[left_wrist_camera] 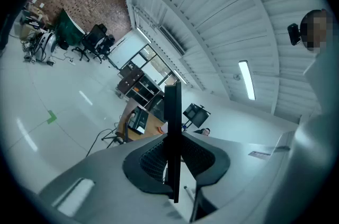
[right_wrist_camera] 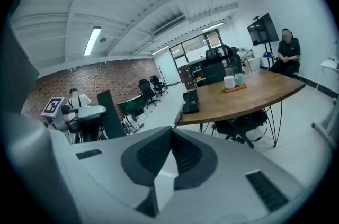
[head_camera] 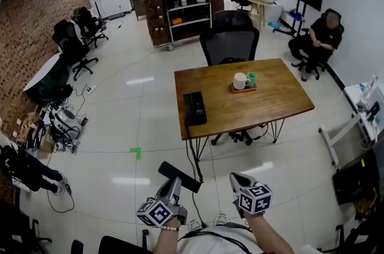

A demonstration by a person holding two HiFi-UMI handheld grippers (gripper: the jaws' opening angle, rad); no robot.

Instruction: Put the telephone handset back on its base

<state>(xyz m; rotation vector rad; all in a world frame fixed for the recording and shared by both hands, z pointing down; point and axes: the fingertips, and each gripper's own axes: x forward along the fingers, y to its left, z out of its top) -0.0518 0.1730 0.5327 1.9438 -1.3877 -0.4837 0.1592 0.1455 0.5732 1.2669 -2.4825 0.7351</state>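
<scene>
The left gripper [head_camera: 174,184] is clamped on the telephone handset [head_camera: 180,178], its pads pressed on the two flat faces near the middle of the black bar. In the left gripper view the bar shows edge-on between the jaws. The handset's long axis lies across the gripper, with one end jutting past it on each side. The right gripper [head_camera: 237,178] has its jaws together with nothing between them and hangs just beside the left one, playing no part.

The base [head_camera: 195,107] lies ahead of the left gripper and well apart from it, with a stretch of bare floor [head_camera: 120,127] between. It sits at the corner of the wooden surface [head_camera: 276,96] that is closest to the gripper. A tray [head_camera: 243,89] with two mugs stands farther off, to the base's right. The base is a little closer to the left gripper's line than to the right's, so the carrying hand looks the better placed to reach it.

The base's long axis runs away from the gripper, while the handset is held slanted across that line. By these views, the carry will likely need a forward approach and then a turn of the wrist to bring the two axes parallel before lowering
</scene>
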